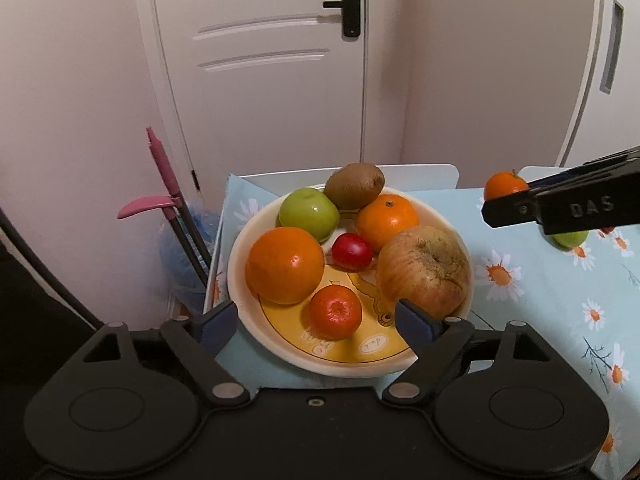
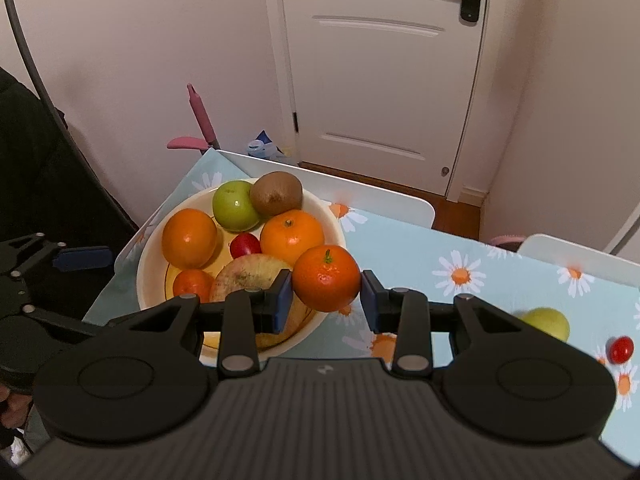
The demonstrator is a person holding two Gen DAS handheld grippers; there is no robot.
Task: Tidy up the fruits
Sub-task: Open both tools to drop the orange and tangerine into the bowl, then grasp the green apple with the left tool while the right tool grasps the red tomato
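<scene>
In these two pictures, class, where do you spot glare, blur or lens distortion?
Left wrist view: the door frame bows from fisheye; glare dots on the big orange. Right wrist view: the green fruit at the right edge is blurred.

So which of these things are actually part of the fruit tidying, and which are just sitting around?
Part of the job:
- plate holding fruit
- tangerine gripped in the right tool
- small tangerine between the open left tool fingers, on the plate
- green fruit and red fruit on the tablecloth

Just lying about:
- door
- pink-handled dustpan
- white chair
</scene>
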